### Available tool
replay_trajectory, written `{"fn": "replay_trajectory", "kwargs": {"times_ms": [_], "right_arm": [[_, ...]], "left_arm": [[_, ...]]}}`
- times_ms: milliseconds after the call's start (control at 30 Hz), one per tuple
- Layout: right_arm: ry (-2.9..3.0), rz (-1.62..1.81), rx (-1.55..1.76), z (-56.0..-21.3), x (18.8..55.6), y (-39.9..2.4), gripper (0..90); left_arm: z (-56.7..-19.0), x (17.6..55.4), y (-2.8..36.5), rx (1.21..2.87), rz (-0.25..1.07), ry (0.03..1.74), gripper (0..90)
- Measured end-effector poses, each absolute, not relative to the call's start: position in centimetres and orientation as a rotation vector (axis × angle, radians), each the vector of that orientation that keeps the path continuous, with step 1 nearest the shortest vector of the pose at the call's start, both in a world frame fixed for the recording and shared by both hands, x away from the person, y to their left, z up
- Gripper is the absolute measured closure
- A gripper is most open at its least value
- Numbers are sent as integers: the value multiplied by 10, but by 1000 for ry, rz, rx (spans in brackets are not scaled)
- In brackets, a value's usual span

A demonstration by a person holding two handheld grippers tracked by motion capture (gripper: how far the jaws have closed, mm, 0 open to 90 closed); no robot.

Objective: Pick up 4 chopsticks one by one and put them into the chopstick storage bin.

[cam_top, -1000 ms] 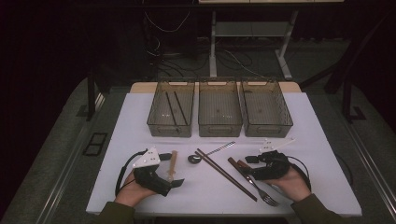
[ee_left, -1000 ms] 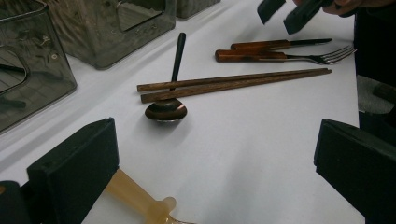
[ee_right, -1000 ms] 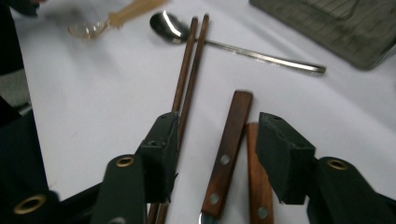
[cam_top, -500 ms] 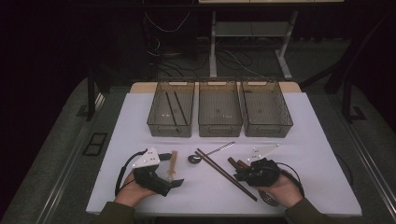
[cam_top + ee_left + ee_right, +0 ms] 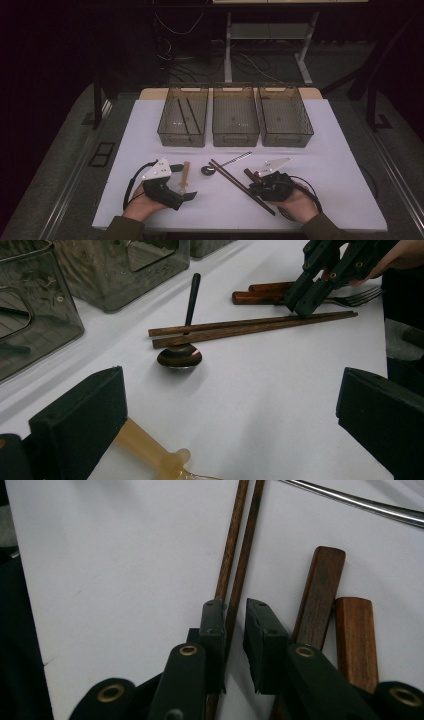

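Observation:
A pair of dark wooden chopsticks [image 5: 240, 185] [image 5: 250, 327] lies slantwise on the white table. My right gripper [image 5: 255, 189] [image 5: 235, 610] is low over their near end. Its jaws have just been closing, and they now stand narrow with one chopstick [image 5: 240, 555] between them. A thin gap remains beside the right pad, so I read it as open. Two brown wooden handles [image 5: 320, 590] and a fork [image 5: 355, 296] lie beside it. My left gripper [image 5: 186, 192] [image 5: 230, 390] rests wide open over a pale handled utensil [image 5: 185, 172] [image 5: 150, 450], not gripping it.
A small dark spoon [image 5: 208, 170] [image 5: 180, 356] lies between the grippers, touching the chopsticks' far end. Three clear bins [image 5: 182, 142] stand in a row at the back, and the left one holds dark sticks. The table's near edge [image 5: 225, 227] is close to both hands.
My right gripper has moved left and down onto the chopsticks, and its jaws have narrowed around them. The fork is now mostly under the hand. The left gripper has stayed put.

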State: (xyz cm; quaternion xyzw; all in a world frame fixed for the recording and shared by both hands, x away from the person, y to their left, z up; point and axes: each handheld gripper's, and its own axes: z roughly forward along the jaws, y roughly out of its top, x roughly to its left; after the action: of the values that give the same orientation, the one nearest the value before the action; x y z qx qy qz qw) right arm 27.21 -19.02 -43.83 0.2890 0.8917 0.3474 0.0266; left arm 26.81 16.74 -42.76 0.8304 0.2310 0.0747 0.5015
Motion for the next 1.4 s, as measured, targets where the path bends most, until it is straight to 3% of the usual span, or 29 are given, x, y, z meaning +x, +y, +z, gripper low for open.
{"fn": "replay_trajectory", "kwargs": {"times_ms": [1400], "right_arm": [[2684, 928, 891, -440, 265, -180, 858]], "left_arm": [[-428, 268, 167, 2026, 189, 556, 0]]}}
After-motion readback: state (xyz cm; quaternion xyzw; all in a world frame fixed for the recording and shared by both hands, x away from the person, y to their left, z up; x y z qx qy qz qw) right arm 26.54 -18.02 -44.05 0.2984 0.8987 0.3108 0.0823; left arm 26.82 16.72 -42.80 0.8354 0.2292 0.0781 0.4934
